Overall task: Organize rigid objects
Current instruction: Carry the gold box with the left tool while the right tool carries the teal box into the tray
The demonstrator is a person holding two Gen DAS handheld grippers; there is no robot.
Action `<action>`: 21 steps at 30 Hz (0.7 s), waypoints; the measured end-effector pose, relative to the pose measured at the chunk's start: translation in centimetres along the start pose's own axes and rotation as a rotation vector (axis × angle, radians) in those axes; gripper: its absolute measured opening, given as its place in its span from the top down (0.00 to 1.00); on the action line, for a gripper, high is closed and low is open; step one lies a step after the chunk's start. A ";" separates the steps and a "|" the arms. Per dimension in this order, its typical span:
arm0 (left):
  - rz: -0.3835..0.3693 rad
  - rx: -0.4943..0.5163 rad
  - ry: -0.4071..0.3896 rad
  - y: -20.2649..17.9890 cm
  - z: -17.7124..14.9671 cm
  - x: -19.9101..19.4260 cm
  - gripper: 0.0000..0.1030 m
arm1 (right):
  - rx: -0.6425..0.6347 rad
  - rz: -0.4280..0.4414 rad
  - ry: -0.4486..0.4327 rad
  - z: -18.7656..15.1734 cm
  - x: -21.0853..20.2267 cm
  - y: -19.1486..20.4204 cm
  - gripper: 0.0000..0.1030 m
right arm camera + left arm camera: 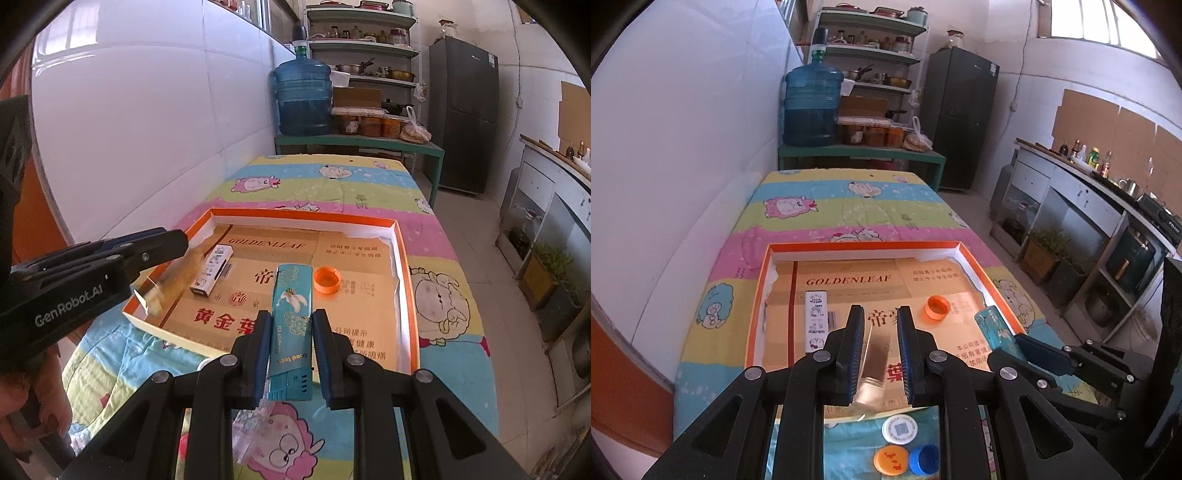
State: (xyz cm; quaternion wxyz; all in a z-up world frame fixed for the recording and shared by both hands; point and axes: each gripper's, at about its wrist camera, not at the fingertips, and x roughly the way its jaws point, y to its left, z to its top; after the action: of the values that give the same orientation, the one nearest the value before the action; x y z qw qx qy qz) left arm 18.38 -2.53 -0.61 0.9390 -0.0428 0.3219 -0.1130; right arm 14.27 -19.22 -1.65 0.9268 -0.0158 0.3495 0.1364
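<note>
My left tongs (879, 354) pinch a clear plastic case (875, 363); my right tongs (290, 354) clamp the teal lighter (290, 325), both above the near edge of the orange tray (404, 258) on the worktop. The slick case could slip; the lighter might clip the rim

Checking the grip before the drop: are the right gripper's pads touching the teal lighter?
Touching. The right wrist view shows both blue pads of the right gripper pressed against the teal lighter's sides.
</note>
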 end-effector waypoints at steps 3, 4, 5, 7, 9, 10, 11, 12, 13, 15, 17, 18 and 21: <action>-0.006 0.001 0.009 0.1 0.1 0.6 0.82 | 0.003 -0.003 0.004 0.3 0.5 -0.3 0.78; -0.007 0.002 0.013 0.2 0.1 0.9 0.82 | 0.005 -0.003 0.006 0.4 0.6 -0.3 0.78; -0.008 0.002 0.019 0.1 0.0 1.2 0.82 | 0.007 -0.002 0.007 0.5 0.8 -0.5 0.78; -0.011 -0.003 0.033 0.4 0.0 1.9 0.83 | 0.009 -0.007 0.011 0.5 1.1 -0.8 0.78; -0.017 -0.017 0.038 0.8 -0.1 2.2 0.83 | 0.016 -0.007 0.015 0.5 1.3 -1.0 0.78; -0.015 -0.023 0.037 0.8 -0.1 2.2 0.83 | 0.020 -0.006 0.018 0.4 1.4 -1.1 0.78; -0.013 -0.033 0.033 1.2 -0.1 2.2 0.83 | 0.024 -0.004 0.020 0.4 1.5 -1.3 0.78; -0.013 -0.040 0.030 1.4 -0.1 2.1 0.83 | 0.027 -0.003 0.022 0.4 1.6 -1.4 0.78; -0.011 -0.051 0.027 1.8 -0.1 2.0 0.83 | 0.029 0.000 0.025 0.4 1.8 -1.5 0.78; -0.004 -0.073 0.021 2.5 -0.2 1.8 0.83 | 0.028 0.012 0.041 0.6 2.5 -1.7 0.78; 0.007 -0.092 0.023 3.2 -0.4 1.8 0.83 | 0.027 0.019 0.054 0.4 3.0 -1.7 0.78; 0.012 -0.100 0.024 3.6 -0.5 1.9 0.83 | 0.025 0.023 0.062 0.5 3.5 -1.6 0.78; 0.025 -0.120 0.028 4.5 -0.9 1.8 0.83 | 0.013 0.037 0.083 0.5 4.7 -1.1 0.78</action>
State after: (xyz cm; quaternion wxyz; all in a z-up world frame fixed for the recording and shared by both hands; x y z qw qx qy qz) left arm 20.05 1.39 -3.05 0.9315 -0.0935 0.3417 -0.0824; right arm 18.29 -19.03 -4.38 0.9090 -0.0088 0.3885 0.1507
